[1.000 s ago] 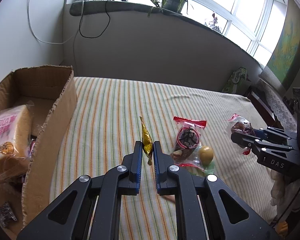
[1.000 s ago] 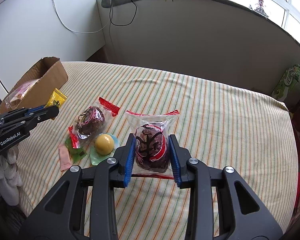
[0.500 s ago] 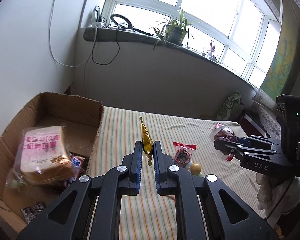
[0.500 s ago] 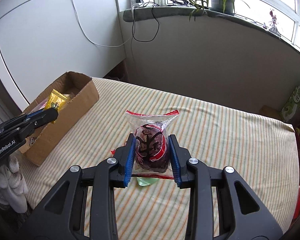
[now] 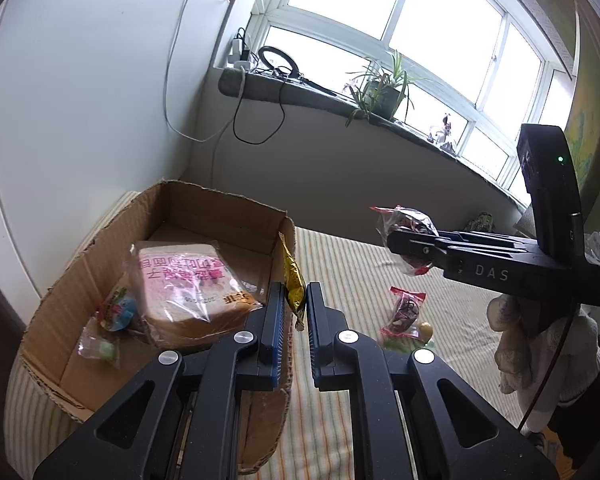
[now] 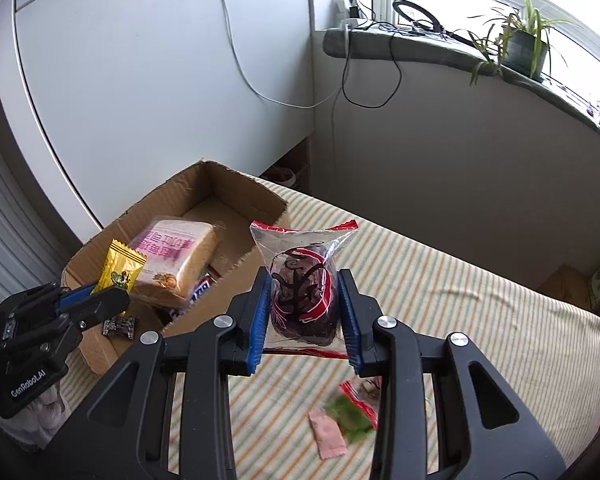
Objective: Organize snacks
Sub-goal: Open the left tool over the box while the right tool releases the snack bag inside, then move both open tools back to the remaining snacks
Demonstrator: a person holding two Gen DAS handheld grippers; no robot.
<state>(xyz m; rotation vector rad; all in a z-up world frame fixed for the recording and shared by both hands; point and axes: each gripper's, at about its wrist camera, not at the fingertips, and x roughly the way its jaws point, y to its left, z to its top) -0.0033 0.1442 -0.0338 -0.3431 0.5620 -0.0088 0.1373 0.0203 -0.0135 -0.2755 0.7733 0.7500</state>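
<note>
One cardboard box point(image 6: 132, 232), one bread loaf point(image 6: 176, 256), two hand-held grippers, each clamping one snack packet.

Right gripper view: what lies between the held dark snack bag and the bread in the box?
Only the cardboard box wall stands between dark snack bag and bread.

Window point(image 5: 416, 36) glare, maybe slight blur

Right claw point(image 6: 303, 314) clamping dark snack bag point(image 6: 303, 292), cardboard box point(image 6: 236, 188) beyond, striped cloth point(image 6: 460, 292)
</note>
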